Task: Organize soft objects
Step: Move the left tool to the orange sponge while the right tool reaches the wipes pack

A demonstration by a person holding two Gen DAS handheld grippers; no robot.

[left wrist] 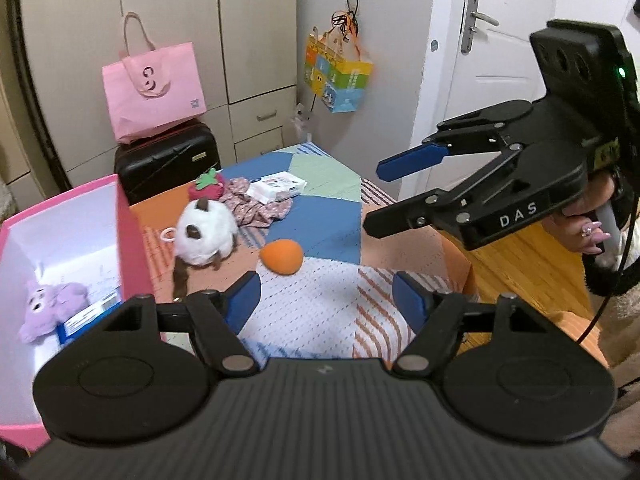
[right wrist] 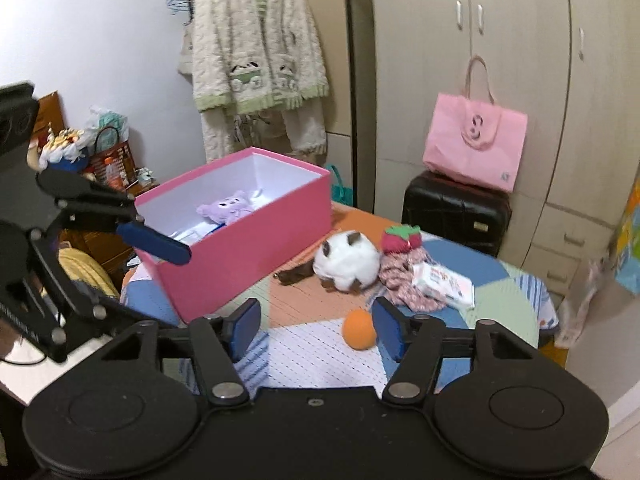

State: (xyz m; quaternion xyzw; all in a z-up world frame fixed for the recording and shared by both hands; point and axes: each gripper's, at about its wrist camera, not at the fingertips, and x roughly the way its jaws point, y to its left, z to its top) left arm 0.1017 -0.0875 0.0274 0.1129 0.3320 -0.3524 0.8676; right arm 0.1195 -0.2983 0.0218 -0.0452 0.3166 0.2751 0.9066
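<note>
A pink box (right wrist: 248,248) stands open on the patchwork table (left wrist: 320,312); a purple plush (right wrist: 228,208) lies inside it and also shows in the left wrist view (left wrist: 48,308). On the table lie a white and brown plush (left wrist: 204,232), a red strawberry plush (left wrist: 206,186), a floral cloth (left wrist: 256,204), a tissue pack (left wrist: 276,188) and an orange soft ball (left wrist: 280,256). My left gripper (left wrist: 326,300) is open and empty, above the near table, short of the ball. My right gripper (right wrist: 316,328) is open and empty, with the ball (right wrist: 358,328) just inside its right finger.
A black suitcase (left wrist: 168,160) with a pink tote bag (left wrist: 156,84) stands behind the table by the wardrobe. A colourful bag (left wrist: 336,76) hangs on the wall by the white door. A cream cardigan (right wrist: 256,56) hangs behind the box. Clutter sits at far left (right wrist: 80,152).
</note>
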